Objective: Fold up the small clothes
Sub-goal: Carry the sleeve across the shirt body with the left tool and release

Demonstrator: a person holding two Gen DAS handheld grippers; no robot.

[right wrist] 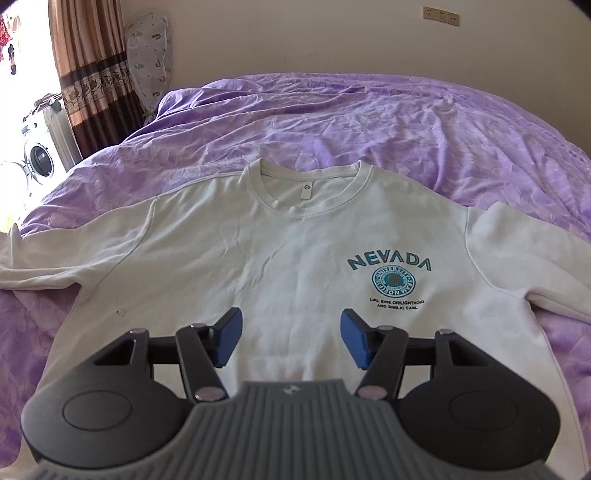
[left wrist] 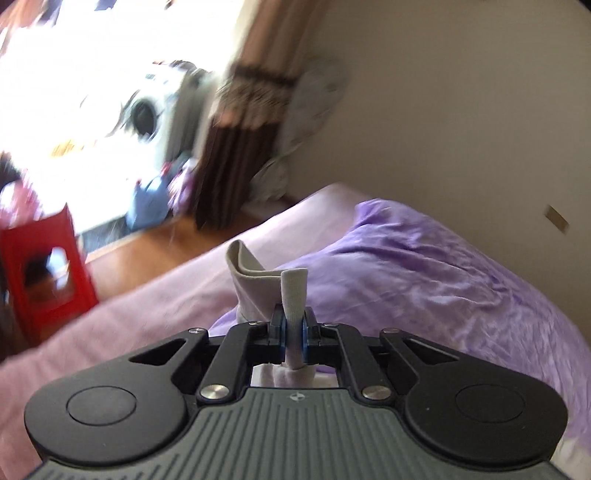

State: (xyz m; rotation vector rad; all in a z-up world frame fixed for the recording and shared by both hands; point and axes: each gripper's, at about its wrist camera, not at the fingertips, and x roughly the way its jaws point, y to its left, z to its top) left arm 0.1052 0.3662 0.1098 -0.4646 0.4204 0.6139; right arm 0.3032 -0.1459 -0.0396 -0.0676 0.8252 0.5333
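Sweatshirt lies front-up across the bed. I've pinched its cuff in my left gripper; right gripper hovers empty, jaws apart, above the hem. Next, sleeve folds inward.

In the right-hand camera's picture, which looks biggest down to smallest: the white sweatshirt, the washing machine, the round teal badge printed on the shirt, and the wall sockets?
1. White sweatshirt, by far the largest.
2. Washing machine, though it stands far back, so it looks smaller than it is.
3. Teal badge.
4. Wall sockets, smallest, and also far away.
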